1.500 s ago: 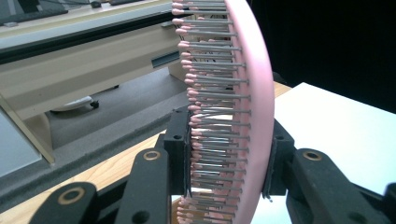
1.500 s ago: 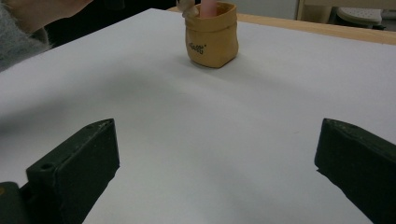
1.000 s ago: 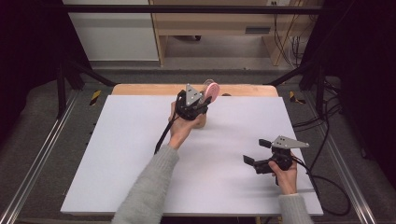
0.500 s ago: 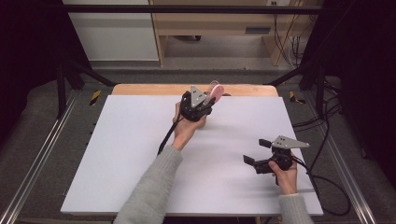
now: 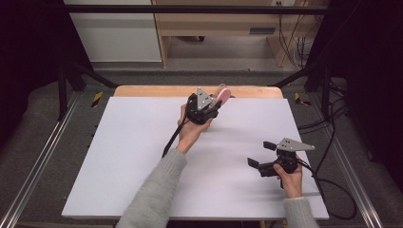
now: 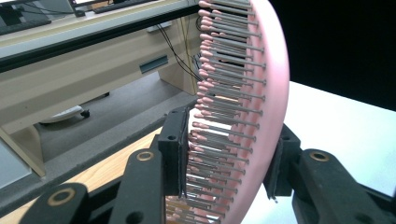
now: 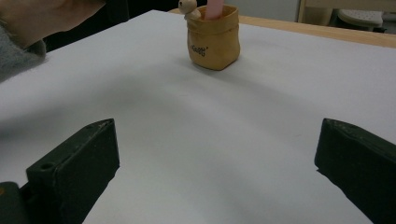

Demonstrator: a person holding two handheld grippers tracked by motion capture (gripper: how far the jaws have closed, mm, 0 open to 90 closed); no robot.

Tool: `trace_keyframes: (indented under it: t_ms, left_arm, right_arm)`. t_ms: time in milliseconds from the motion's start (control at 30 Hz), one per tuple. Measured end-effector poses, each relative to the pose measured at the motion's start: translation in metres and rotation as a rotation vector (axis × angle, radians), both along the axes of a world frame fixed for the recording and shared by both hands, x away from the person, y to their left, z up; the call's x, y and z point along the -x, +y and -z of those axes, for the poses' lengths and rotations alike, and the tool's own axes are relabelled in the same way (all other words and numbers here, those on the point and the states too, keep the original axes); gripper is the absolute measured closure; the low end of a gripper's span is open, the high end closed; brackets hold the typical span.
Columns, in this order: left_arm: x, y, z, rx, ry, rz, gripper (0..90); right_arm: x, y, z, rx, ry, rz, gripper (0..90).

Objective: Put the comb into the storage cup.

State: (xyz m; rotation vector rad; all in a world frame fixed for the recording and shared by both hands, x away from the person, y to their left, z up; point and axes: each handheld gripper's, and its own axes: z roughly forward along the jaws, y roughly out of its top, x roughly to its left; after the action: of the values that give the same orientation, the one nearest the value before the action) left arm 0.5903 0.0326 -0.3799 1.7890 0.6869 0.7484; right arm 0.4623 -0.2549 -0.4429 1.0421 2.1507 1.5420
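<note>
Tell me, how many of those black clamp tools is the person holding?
2. The left gripper is at the table's far edge, clamped on a pink hairbrush above a small yellow pouch. The right gripper rests open, near the front right.

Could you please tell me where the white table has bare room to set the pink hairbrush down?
Bare stretches of the white table: left of the left gripper, and between it and the right gripper. It is crowded at the far edge, around the pink hairbrush and yellow pouch.
</note>
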Motion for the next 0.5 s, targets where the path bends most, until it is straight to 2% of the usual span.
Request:
trace_keyframes:
  t_ms: [100, 367, 500]
  left_arm:
    - [-0.0002, -0.0003, 0.0002, 0.006, 0.016, 0.006, 56.0]
    - [-0.0004, -0.0046, 0.0049, -0.016, 0.032, 0.028, 50.5]
    - [-0.0002, -0.0039, 0.0046, -0.016, 0.049, 0.042, 42.9]
  right_arm:
    - [0.0001, 0.0002, -0.0001, 0.0, -0.001, 0.0, 0.4]
    - [0.0, 0.0003, -0.0001, 0.001, -0.003, 0.0, 0.5]
    - [-0.0001, 0.0004, -0.0001, 0.001, -0.002, 0.001, 0.4]
